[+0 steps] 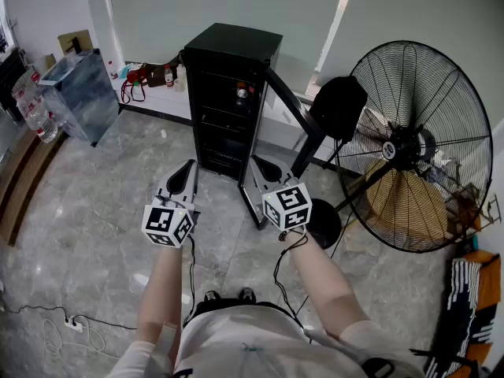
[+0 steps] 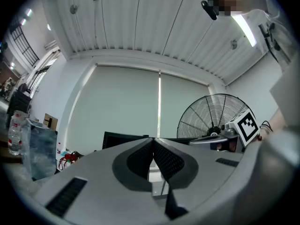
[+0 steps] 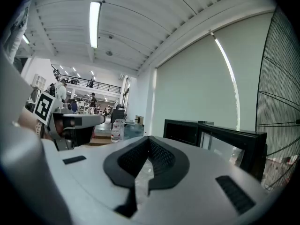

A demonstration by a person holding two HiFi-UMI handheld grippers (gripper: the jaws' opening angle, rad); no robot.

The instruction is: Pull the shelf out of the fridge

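Left claw (image 2: 153, 139) and right claw (image 3: 149, 138) tight together, empty; fridge shelves (image 1: 223, 123) only in head view.

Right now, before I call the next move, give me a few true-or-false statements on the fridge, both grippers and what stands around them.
1. The door of the fridge stands open. True.
2. The left gripper is clamped on a shelf. False: its jaws are together on nothing, and it is held short of the fridge.
3. The right gripper has its jaws together and holds nothing. True.
4. The fan stands to the left of the fridge. False: it stands to the fridge's right.
5. A blue bin stands to the left of the fridge. True.
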